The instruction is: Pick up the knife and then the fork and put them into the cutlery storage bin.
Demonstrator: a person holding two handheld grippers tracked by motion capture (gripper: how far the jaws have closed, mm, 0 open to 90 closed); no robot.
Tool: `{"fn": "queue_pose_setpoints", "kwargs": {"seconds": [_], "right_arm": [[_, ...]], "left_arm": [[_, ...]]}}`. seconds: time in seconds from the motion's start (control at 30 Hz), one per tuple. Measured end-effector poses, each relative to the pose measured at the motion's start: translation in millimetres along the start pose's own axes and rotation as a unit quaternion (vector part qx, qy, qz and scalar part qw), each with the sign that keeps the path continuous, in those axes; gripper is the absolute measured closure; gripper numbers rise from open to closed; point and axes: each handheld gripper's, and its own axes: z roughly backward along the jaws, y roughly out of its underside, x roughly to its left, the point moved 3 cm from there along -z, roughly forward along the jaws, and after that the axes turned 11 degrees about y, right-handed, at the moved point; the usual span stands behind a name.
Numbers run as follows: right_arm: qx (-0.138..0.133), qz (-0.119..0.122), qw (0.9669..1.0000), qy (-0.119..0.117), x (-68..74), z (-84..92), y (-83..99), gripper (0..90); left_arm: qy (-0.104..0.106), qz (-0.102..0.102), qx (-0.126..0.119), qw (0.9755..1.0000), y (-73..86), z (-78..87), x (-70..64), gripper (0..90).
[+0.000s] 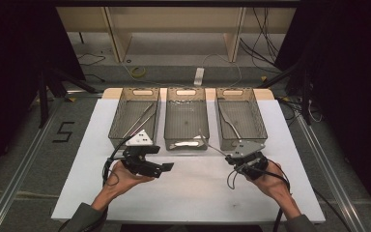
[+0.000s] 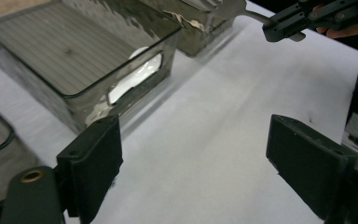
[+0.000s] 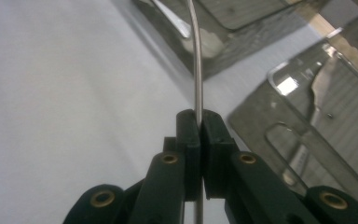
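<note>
Right hand-held gripper (image 3: 199,122) pinches a thin, curved, shiny metal utensil (image 3: 196,60)

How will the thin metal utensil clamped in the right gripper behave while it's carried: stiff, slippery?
Likely stiff: the utensil keeps its curve while held by one end. Probably slippery, being polished metal in a narrow pinch of the right gripper. It may pivot, since most of it overhangs.
</note>
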Motion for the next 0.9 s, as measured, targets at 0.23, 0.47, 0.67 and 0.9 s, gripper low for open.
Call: {"fn": "queue_pose_setpoints", "kwargs": {"seconds": [0.23,0.47,0.67,0.9], "right_arm": [[0.007,-0.039,0.9992,0.012,-26.4,-6.4,-2.1,87.8],[0.007,-0.069,0.9970,0.034,-51.6,-7.9,-11.7,87.7],[0.012,-0.097,0.9936,0.057,-75.7,-11.0,-21.5,87.7],[0.040,-0.135,0.9878,0.068,-95.0,-26.9,-26.6,87.7]], "left_arm": [[-0.035,0.004,-0.027,0.9990,7.7,13.8,7.1,16.3],[-0.055,0.006,-0.056,0.9969,12.7,25.9,11.8,15.9],[-0.062,-0.001,-0.077,0.9951,16.4,34.9,12.2,15.9],[-0.070,-0.011,-0.079,0.9943,20.9,37.3,9.8,15.6]]}}
